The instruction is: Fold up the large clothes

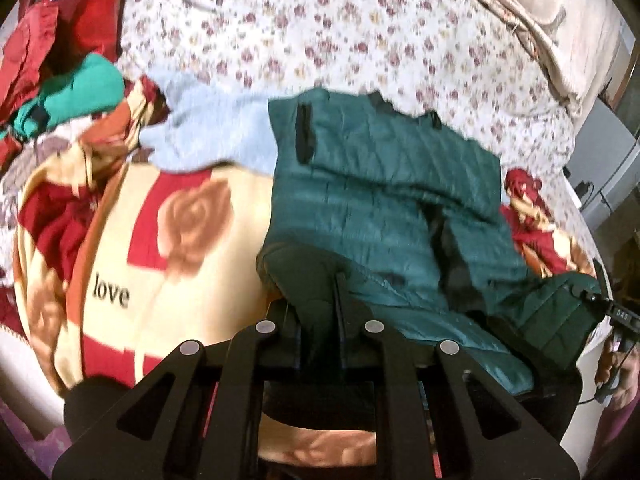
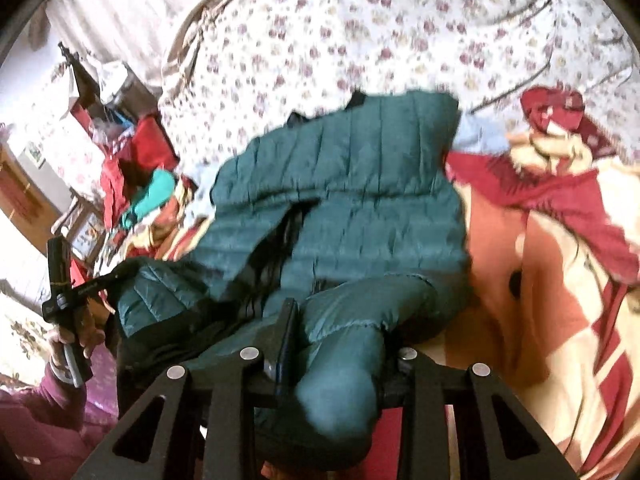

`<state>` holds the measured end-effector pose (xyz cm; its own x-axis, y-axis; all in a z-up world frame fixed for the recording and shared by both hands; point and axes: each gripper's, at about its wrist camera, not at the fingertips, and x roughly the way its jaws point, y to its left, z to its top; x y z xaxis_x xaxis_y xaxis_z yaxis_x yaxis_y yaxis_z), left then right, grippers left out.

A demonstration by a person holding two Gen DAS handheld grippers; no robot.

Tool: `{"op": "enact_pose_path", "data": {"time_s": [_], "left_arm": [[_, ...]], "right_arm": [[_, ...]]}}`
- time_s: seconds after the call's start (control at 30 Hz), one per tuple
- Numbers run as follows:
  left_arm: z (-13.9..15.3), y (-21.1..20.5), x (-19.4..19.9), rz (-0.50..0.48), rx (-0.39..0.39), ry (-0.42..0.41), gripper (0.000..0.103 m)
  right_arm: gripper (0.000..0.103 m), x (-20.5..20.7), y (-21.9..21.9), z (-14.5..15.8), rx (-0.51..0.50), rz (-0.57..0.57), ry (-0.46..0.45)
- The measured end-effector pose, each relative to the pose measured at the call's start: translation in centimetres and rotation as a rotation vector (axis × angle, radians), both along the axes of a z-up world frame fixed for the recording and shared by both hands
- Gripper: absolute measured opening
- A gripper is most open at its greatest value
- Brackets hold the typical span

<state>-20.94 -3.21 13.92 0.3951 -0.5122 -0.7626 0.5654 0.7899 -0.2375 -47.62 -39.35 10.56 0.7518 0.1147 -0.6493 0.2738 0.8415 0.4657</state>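
Left gripper [image 1: 320, 300]: fingers drawn close together; a dark fold at the near edge of the jacket is pinched between them; the gripper is also seen from the right wrist view at the left edge [image 2: 116, 276], gripping the jacket's corner
Right gripper [image 2: 340, 340]: fingers narrowed onto a thick roll of the jacket's fabric, which bulges out between and below them; one finger [image 2: 286, 328] is visible on the left of the roll, the other is hidden by cloth; seen from the left wrist view at the far right [image 1: 588, 294], clamped on the jacket's quilted edge
Green quilted jacket [image 1: 380, 200]: teal-green, padded, with black trim and a dark pocket slit; spread loosely across the blanket, near edge lifted at both grippers; partly doubled over itself, a dark lining strip shown along the middle; also viewed from the right wrist [image 2: 360, 184]
Light blue garment [image 1: 212, 136]: laid beside and partly under the jacket's far left side
Blanket [image 1: 168, 240]: cream, red and tan, rose pattern, the word "love" printed on it; lies under the jacket
Floral bedsheet [image 1: 340, 32]: white with small purple flowers; extends beyond the blanket
Clothes pile [image 1: 72, 80]: red and turquoise items heaped at the far left; well apart from the jacket
Image quality: motion blur throughout; fine detail cannot be told
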Motion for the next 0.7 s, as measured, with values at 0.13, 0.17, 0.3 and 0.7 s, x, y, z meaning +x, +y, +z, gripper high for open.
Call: {"op": "enact_pose_path", "data": {"time_s": [0.13,0.17,0.3,0.7], "left_arm": [[1.1,-1.0,1.3,0.017,-0.021,-0.029,0.011],[1.3,-1.3,1.7,0.022,-0.025,-0.035,0.011],[1.8,-2.1,2.9,0.044,-0.037,-0.045,0.012],[2.7,-4.9,6.4,0.093,-0.047,-0.086,0.012]], "right_arm": [[0.029,0.9,-0.9,1.3,-0.025,-0.022,-0.034],[0.029,1.2,-1.1,1.6,-0.034,-0.029,-0.042],[0.029,2.1,-2.3,2.1,-0.045,-0.064,-0.064],[0.029,6.1,-5.4,3.4,-0.096,-0.108,-0.082]]}}
